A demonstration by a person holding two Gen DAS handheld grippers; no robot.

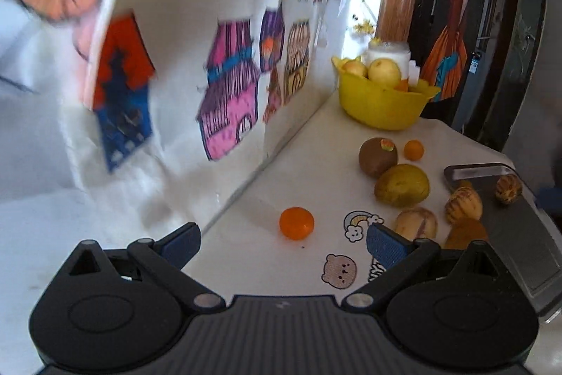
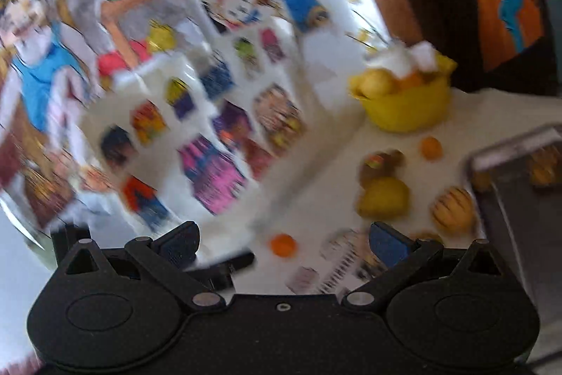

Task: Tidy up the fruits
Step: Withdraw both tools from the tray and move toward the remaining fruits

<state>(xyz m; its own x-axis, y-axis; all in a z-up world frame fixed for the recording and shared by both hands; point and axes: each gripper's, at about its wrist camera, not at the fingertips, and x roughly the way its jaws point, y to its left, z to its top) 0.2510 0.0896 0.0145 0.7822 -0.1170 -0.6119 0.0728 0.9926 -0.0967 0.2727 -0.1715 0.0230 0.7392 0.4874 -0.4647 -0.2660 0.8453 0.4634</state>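
Left gripper (image 1: 282, 243) hovering spread and empty, lining up on the small orange (image 1: 296, 223) | right gripper (image 2: 282, 243) likewise spread | yellow bowl (image 1: 381, 106) waiting at the table's (image 1: 298, 164) far end, already holding fruit

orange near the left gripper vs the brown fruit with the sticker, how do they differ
The small orange is bright orange and glossy; the brown fruit is dull brown with a sticker on top. The orange is clearly the smaller one. The orange lies alone close to the open left gripper; the brown fruit sits farther back, right against a yellow-green fruit. Both are roundish and rest on the white table, outside the yellow bowl.
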